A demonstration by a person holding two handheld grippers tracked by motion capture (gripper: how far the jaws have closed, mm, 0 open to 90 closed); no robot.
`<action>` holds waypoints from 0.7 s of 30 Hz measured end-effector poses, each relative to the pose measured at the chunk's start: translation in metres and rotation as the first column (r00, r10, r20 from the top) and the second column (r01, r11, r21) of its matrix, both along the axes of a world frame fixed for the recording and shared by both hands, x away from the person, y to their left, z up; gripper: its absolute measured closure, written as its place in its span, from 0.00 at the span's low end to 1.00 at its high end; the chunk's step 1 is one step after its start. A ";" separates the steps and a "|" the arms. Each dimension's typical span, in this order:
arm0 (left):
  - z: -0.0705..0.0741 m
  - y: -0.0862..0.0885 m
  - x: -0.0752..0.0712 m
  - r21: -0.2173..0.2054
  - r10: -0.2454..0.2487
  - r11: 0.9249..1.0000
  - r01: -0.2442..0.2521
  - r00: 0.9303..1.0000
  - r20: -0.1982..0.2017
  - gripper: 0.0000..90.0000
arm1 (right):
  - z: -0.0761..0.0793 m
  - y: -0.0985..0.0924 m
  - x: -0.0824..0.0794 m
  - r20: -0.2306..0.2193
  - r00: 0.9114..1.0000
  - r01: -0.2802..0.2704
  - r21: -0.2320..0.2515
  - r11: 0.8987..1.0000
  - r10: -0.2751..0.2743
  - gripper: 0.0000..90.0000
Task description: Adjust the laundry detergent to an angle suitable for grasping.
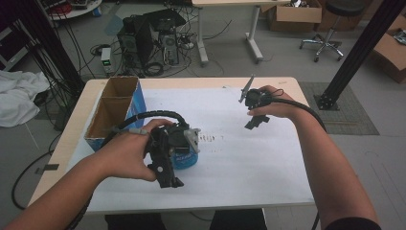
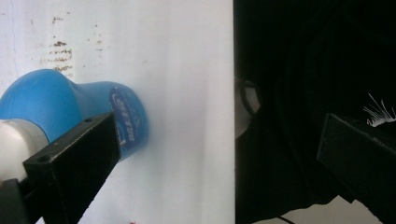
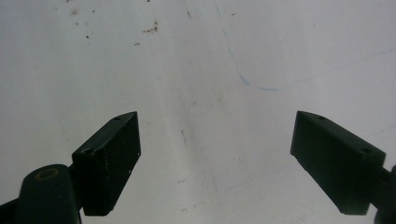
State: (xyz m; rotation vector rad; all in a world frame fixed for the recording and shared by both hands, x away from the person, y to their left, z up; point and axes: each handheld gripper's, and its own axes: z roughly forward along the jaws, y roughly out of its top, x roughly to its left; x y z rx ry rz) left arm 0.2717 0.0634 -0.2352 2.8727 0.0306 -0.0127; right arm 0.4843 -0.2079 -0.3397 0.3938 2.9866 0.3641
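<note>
A blue container (image 1: 186,159) with a white cap stands on the white sheet (image 1: 249,163) at the table's front left. My left gripper (image 1: 171,173) is right beside it, held from above by the left hand. In the left gripper view the jaws are wide apart and my left gripper (image 2: 217,130) is open. The blue container (image 2: 60,100) sits against the outer side of the left-hand jaw, not between the two. My right gripper (image 1: 253,117) hovers over the far right of the sheet. It is open over bare white paper (image 3: 210,70), right gripper (image 3: 215,126).
An open cardboard box (image 1: 115,108) with a blue side stands at the table's left edge. Brown specks (image 1: 210,139) dot the sheet near the container. The table's near edge (image 2: 233,112) runs close to the left gripper. Computers, cables and chairs stand on the floor beyond.
</note>
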 end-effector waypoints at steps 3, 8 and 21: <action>0.001 -0.001 -0.002 0.008 -0.004 1.000 0.004 1.000 0.004 0.00 | 0.002 0.000 0.000 0.003 1.000 -0.010 0.006 1.000 0.010 0.18; 0.003 -0.001 -0.004 0.000 -0.016 1.000 0.016 1.000 -0.003 0.00 | 0.006 -0.003 -0.001 0.007 1.000 -0.008 0.022 1.000 0.008 0.18; 0.002 0.003 -0.006 -0.006 -0.009 1.000 0.009 1.000 0.008 0.00 | 0.005 -0.005 -0.002 0.013 1.000 0.013 0.015 1.000 -0.013 0.18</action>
